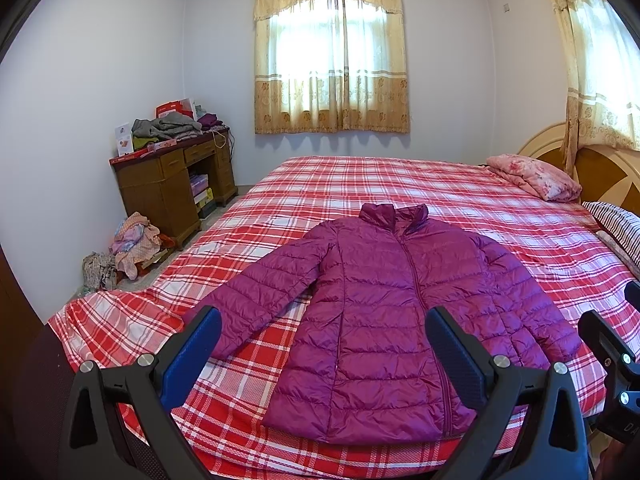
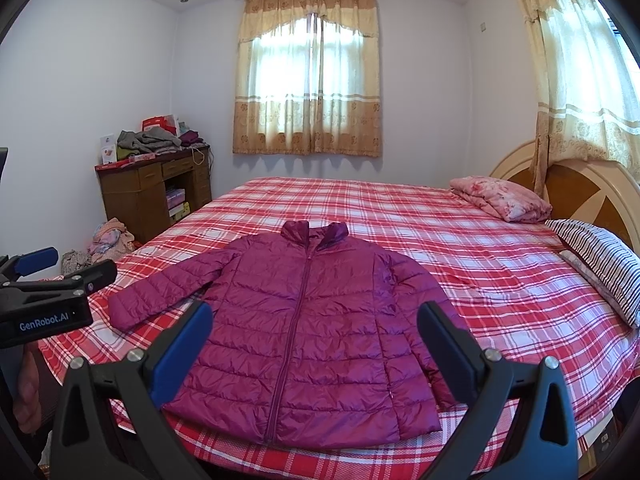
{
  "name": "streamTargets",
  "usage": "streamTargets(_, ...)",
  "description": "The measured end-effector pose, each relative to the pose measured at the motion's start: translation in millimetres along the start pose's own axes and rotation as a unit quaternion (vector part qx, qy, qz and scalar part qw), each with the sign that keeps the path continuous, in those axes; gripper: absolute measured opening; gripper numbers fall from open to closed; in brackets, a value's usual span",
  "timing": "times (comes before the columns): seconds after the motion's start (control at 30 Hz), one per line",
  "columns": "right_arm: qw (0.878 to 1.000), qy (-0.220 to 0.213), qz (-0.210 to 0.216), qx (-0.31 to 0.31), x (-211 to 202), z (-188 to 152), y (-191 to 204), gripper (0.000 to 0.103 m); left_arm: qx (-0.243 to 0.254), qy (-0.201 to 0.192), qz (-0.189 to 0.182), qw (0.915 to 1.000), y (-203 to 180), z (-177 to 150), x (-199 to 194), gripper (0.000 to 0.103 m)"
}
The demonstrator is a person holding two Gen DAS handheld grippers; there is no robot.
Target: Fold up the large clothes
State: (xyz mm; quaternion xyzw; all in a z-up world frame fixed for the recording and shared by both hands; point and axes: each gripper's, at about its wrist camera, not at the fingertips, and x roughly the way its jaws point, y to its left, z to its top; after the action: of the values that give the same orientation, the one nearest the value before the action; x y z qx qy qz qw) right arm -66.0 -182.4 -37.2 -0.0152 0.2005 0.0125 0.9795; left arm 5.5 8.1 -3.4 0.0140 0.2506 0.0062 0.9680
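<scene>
On the plaid bed (image 1: 360,184), the puffy purple jacket (image 1: 384,312) lies flat ahead of your spread left tongs (image 1: 324,354) and right tongs (image 2: 316,350); it looks light and slippery, so pinch a sleeve cuff (image 2: 120,312).

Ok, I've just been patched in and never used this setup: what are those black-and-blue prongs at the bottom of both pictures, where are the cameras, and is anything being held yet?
There is no robot arm: a person carries a hand-held two-finger gripper in each hand, each with a fisheye camera looking along its fingers. One picture is from the left gripper, the other from the right gripper. The black prongs with blue pads are their fingers. Both stand wide open above the near edge of the bed and hold nothing. In the right view the left gripper also shows at the left edge. On the red-and-white checked bedsheet a magenta quilted puffer jacket lies flat, zipped, collar away from you, sleeves spread. A folded pink floral quilt sits near the headboard.
</scene>
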Motion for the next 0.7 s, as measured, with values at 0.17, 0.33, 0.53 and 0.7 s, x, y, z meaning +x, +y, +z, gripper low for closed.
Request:
streamTargets(0.17, 1.0, -0.002, 0.001, 0.004, 2.8, -0.8, -3.3, 0.103, -0.005, 0.018, 0.001, 0.9998, 1.5, -4.9, 15.1, 0.102)
streamTargets(0.33, 0.999, 0.018, -0.019, 0.034, 28.7, -10.6, -32.8, 0.103, 0.005, 0.035, 0.015, 0.9993, -1.7, -15.9, 49.4, 0.102)
streamTargets(0.53, 0.99, 0.075, -0.076, 0.09, 80.0, -37.7, -99.2, 0.098, 0.023, 0.061, 0.018, 0.9977, -8.7, -28.2, 112.1, 0.102)
streamTargets(0.7, 0.967, 0.145, -0.115, 0.174, 113.6, -73.6, -176.8, 0.083, 0.039, 0.073, 0.026, 0.9962, -17.0, -30.0, 160.7, 0.102)
